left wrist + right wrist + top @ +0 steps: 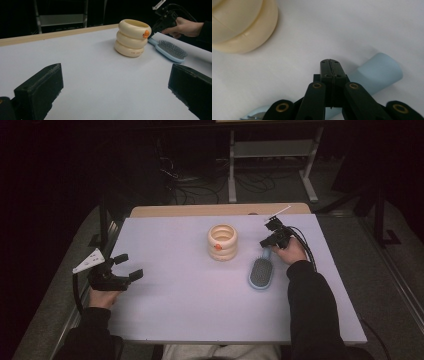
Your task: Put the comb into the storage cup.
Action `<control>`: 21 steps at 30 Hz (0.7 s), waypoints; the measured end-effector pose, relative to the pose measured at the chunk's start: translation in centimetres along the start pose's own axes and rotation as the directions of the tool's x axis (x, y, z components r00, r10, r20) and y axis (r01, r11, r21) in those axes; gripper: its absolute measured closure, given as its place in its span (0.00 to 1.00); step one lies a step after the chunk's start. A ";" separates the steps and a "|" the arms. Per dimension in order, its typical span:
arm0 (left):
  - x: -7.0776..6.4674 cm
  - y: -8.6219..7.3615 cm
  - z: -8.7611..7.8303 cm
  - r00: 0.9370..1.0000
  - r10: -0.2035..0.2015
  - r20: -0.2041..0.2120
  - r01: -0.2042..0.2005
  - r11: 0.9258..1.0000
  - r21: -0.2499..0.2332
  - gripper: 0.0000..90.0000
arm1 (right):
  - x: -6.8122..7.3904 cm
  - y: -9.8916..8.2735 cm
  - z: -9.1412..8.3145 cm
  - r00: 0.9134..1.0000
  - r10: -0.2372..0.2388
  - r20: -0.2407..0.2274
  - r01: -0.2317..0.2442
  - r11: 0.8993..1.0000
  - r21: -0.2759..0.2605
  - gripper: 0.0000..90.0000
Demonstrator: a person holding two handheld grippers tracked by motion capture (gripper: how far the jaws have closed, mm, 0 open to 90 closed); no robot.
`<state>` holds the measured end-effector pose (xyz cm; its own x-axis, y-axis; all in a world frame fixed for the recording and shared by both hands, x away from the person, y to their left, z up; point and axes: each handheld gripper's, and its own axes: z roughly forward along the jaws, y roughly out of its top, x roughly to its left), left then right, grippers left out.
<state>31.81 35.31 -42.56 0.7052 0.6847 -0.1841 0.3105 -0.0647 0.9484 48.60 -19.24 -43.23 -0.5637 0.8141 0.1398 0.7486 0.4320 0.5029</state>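
Cup [222, 242] of stacked cream rings, interior unseen

Light-blue hairbrush [261, 272] lies flat, bristles up.

Lit from overhead, with the worktop [180, 310] glowing pale against a room sunk almost to black. Soft, short shadows under the cream ring stack [222, 242] and the blue hairbrush [260, 272]. Slightly grainy and soft in the high view. Blurred at the near black pads in the left gripper view (close to the lens). No strong glare anywhere.
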 end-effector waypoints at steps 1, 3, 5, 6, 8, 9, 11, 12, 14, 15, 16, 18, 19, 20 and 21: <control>0.0 0.0 0.0 1.000 0.000 0.000 0.000 1.000 0.000 0.00 | -0.1 -0.1 0.0 1.000 0.001 0.002 -0.001 1.000 0.004 0.99; 0.0 0.0 0.0 1.000 0.001 -0.001 -0.001 1.000 0.000 0.00 | -0.2 -0.4 -0.1 1.000 0.008 0.006 -0.008 1.000 0.012 0.99; 0.0 0.0 0.0 1.000 0.000 -0.001 0.000 1.000 0.000 0.00 | -0.4 -0.7 -0.1 1.000 0.012 0.007 -0.012 1.000 0.018 0.99; 0.0 0.0 0.0 1.000 0.000 0.000 0.000 1.000 0.001 0.00 | -0.5 -0.8 -0.2 1.000 0.015 0.008 -0.015 1.000 0.023 0.99; 0.0 0.0 0.0 1.000 0.001 0.000 -0.001 1.000 0.001 0.00 | -0.7 -1.1 -0.3 1.000 0.017 0.012 -0.018 1.000 0.025 0.99; 0.0 0.0 0.0 1.000 0.000 0.000 0.000 1.000 0.002 0.00 | -0.8 -1.2 -0.4 1.000 0.017 0.011 -0.017 1.000 0.024 0.99; 0.0 0.0 0.0 1.000 -0.005 0.005 0.005 1.000 0.006 0.00 | -1.0 -1.5 -0.7 1.000 0.019 0.009 -0.019 1.000 0.020 0.99; 0.0 -0.1 0.1 1.000 -0.005 0.005 0.005 1.000 0.008 0.00 | -1.0 -1.6 -0.8 1.000 0.019 0.005 -0.019 1.000 0.018 0.99; 0.0 -0.1 0.1 1.000 -0.002 0.006 0.002 1.000 0.009 0.00 | -1.2 -2.0 -1.0 1.000 0.023 0.007 -0.023 1.000 0.019 0.99; 0.0 -0.1 0.1 1.000 -0.003 0.006 0.003 1.000 0.007 0.00 | -1.2 -2.1 -1.1 1.000 0.024 0.007 -0.024 1.000 0.020 0.99; 0.0 -0.1 0.1 1.000 -0.004 0.005 0.004 1.000 0.007 0.00 | -1.3 -2.3 -1.2 1.000 0.024 0.007 -0.025 0.999 0.020 0.99; -0.1 -0.1 0.0 1.000 -0.004 0.004 0.004 1.000 0.009 0.00 | -1.4 -2.6 -1.4 1.000 0.030 0.005 -0.030 0.999 0.020 0.99; -0.1 -0.1 0.1 1.000 -0.004 0.005 0.004 1.000 0.008 0.00 | -1.5 -2.7 -1.5 1.000 0.031 0.002 -0.031 0.999 0.020 0.99; -0.1 -0.1 0.1 1.000 -0.003 0.004 0.003 1.000 0.010 0.00 | -1.5 -2.9 -1.5 0.999 0.036 -0.001 -0.036 0.999 0.023 0.99; 0.0 -0.1 0.1 1.000 -0.002 0.004 0.002 1.000 0.010 0.00 | -1.5 -3.0 -1.6 1.000 0.031 0.002 -0.031 0.999 0.024 0.99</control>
<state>31.81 35.23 -42.63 0.7074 0.6816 -0.1870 0.3184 -0.0710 0.9453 46.64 -22.43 -43.61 -0.5396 0.8278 0.1535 0.7739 0.4159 0.4776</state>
